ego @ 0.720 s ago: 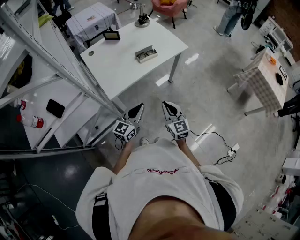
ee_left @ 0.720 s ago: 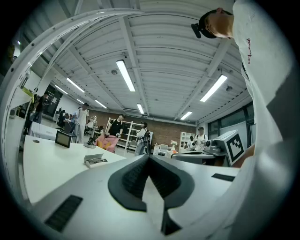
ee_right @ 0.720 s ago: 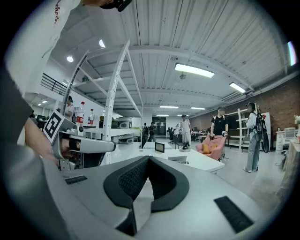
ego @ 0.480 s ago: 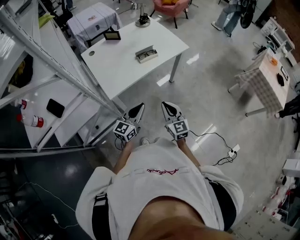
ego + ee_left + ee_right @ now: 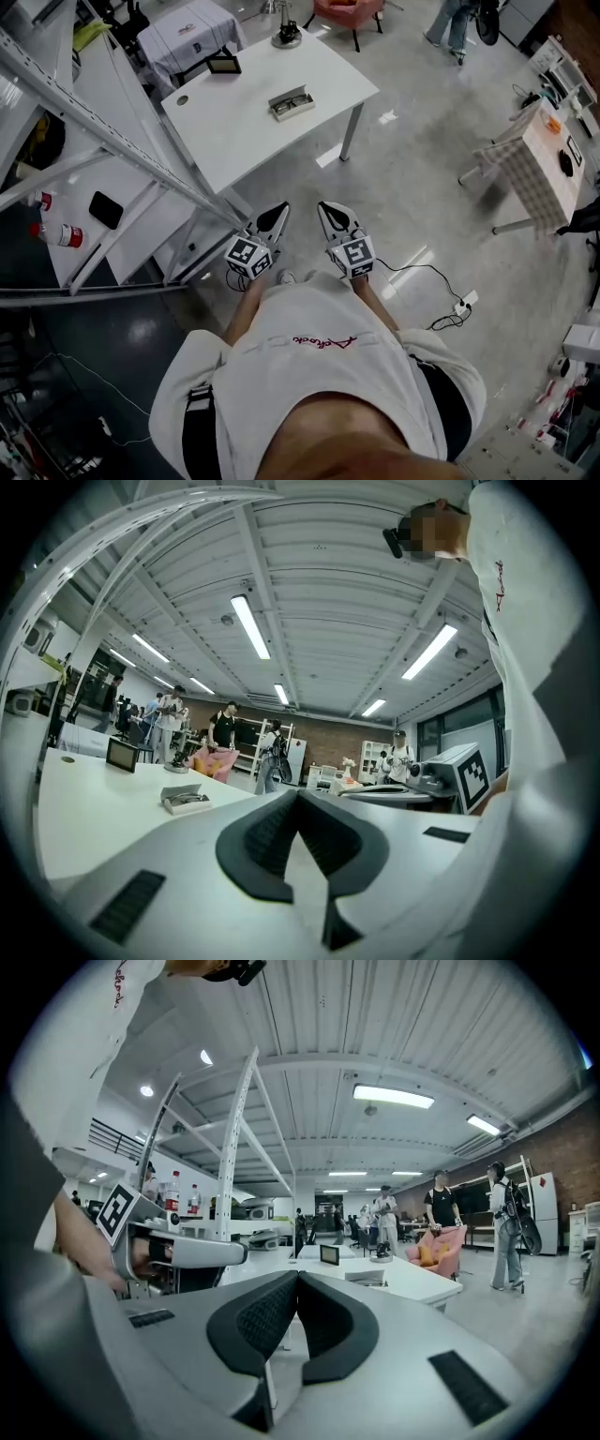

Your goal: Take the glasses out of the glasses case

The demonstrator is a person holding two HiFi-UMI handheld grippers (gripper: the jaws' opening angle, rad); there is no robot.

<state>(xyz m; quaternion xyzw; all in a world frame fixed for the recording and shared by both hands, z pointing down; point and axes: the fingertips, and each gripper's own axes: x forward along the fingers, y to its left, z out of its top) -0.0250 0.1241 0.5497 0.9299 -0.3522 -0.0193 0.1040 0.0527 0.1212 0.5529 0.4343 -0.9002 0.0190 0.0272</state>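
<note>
Plainly, the step in hand is the approach. The glasses case lies on the white table, well apart from both grippers. Its lid seems open with something dark inside, too small to be sure it is the glasses. To do this well, the person should probably close on the table while keeping clear of the slanting metal rack at the left. The left gripper could then steady the case body. The right gripper should open only just before it reaches the frame, taking it by a sturdy part rather than a lens.

As for pose, both grippers are held level, close in front of the person's white shirt. They sit side by side over the floor and point toward the table. The left gripper's jaws are pressed together with nothing between them; the right gripper's are likewise together and empty.
</note>
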